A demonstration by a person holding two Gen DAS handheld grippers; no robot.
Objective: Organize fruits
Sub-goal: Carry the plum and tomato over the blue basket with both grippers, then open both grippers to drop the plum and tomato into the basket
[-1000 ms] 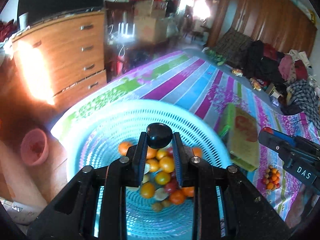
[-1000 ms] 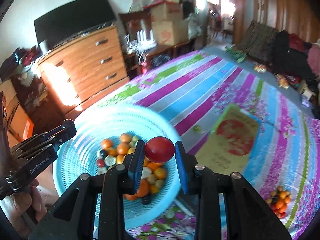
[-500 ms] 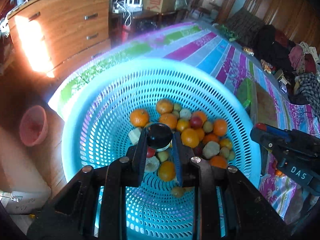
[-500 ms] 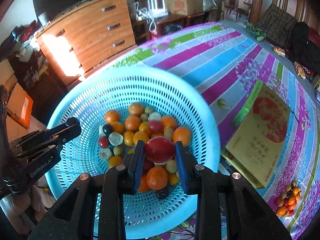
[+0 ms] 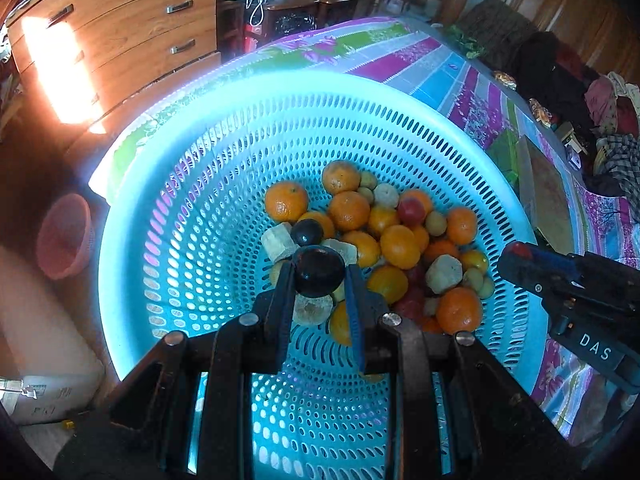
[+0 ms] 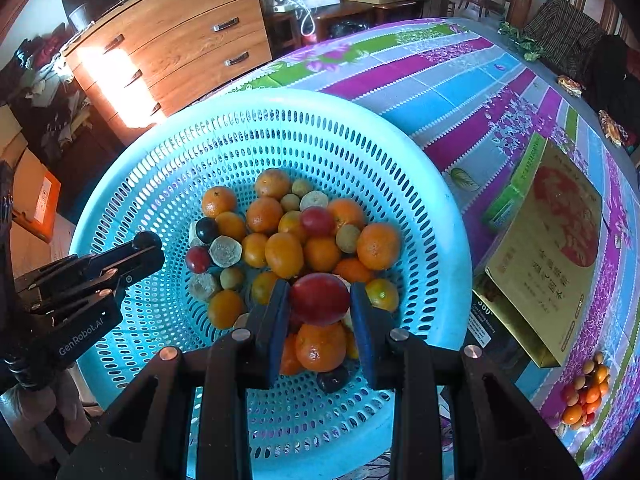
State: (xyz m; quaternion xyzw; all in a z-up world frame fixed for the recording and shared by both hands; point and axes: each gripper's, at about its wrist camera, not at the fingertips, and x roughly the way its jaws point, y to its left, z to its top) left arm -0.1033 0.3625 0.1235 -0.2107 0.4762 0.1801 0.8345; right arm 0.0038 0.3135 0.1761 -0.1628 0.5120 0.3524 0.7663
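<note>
A light blue perforated basket (image 5: 168,208) (image 6: 420,184) sits on the striped tablecloth, its bottom covered with several oranges, red and dark fruits and pale chunks. My left gripper (image 5: 318,276) is shut on a dark round fruit (image 5: 319,271), held just above the pile inside the basket. My right gripper (image 6: 319,300) is shut on a red fruit (image 6: 320,298), also low over the pile. The left gripper's dark body (image 6: 80,280) shows at the left of the right wrist view, and the right gripper's body (image 5: 576,292) shows at the right of the left wrist view.
A gold and green box (image 6: 548,236) lies on the cloth right of the basket. A small heap of loose fruits (image 6: 584,392) lies near the cloth's front right. A wooden chest of drawers (image 6: 180,40) stands behind. A pink bowl (image 5: 64,236) sits on the floor at the left.
Both grippers have sunk toward the basket with their fruits still held and tilted further down. The basket fills more of each view than before.
</note>
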